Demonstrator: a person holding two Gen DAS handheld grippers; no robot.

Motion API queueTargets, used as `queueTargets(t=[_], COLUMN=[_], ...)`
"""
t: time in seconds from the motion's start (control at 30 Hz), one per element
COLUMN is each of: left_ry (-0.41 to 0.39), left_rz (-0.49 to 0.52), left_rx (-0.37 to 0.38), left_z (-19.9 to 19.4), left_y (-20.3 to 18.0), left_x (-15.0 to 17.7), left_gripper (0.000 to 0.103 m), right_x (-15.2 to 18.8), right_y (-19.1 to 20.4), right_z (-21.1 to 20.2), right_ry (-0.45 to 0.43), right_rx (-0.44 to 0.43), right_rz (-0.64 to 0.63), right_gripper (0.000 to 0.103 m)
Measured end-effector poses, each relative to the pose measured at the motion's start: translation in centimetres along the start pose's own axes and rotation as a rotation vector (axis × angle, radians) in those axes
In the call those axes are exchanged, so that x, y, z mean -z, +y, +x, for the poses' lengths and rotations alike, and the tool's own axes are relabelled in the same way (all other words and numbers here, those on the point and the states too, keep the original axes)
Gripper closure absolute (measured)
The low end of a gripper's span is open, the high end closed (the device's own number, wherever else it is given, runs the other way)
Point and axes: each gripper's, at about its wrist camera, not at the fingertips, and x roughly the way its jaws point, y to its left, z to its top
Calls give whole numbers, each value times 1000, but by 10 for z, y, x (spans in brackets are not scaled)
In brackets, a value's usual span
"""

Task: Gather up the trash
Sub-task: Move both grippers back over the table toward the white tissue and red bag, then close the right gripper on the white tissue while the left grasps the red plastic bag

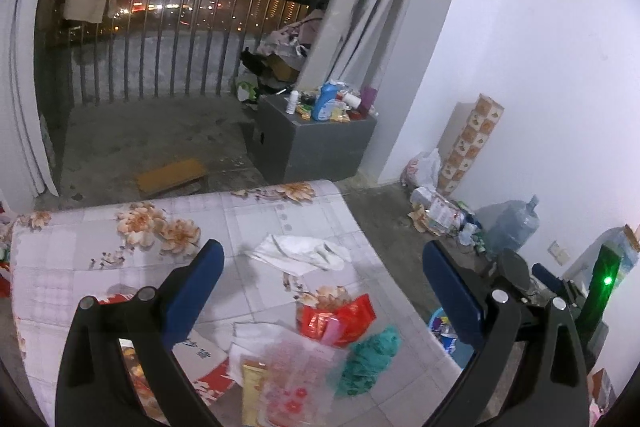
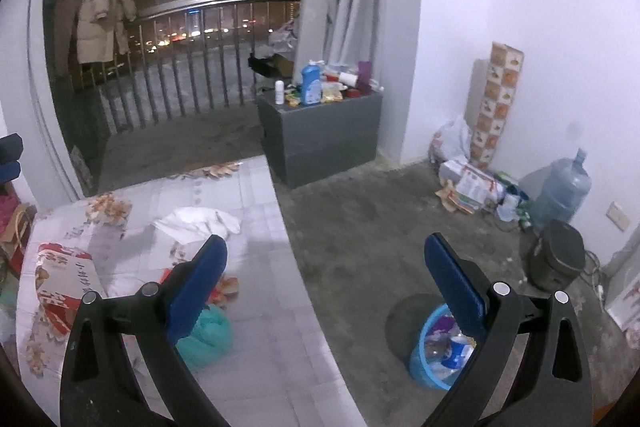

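Trash lies on a floral mattress (image 1: 100,239): a red wrapper (image 1: 338,317), a teal crumpled bag (image 1: 366,355), a clear plastic bag with red print (image 1: 292,383), a yellow packet (image 1: 252,383) and a white cloth (image 1: 304,253). My left gripper (image 1: 320,267) is open and empty above them. My right gripper (image 2: 324,259) is open and empty over the mattress edge (image 2: 292,247) and the floor. A blue bin (image 2: 424,367) holding trash stands on the floor under its right finger. The teal bag (image 2: 208,339) also shows beside its left finger.
A grey cabinet (image 2: 320,139) with bottles stands by the balcony. More litter (image 2: 472,187), a water jug (image 2: 564,191) and a dark round appliance (image 2: 556,259) line the right wall. A printed red box (image 2: 56,279) lies on the mattress.
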Motion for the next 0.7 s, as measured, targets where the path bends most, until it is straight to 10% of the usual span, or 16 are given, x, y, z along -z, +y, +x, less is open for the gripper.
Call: queueTargets(t=[0.7], left_ry=[63], left_rz=[-21], left_rx=[18], left_z=[37], left_y=[33], left_x=[-6], left_gripper=[10], right_x=[-19], right_y=[-45], right_z=[69], right_ry=[165], right_rx=[-382], right_rz=[238], right_gripper=[15])
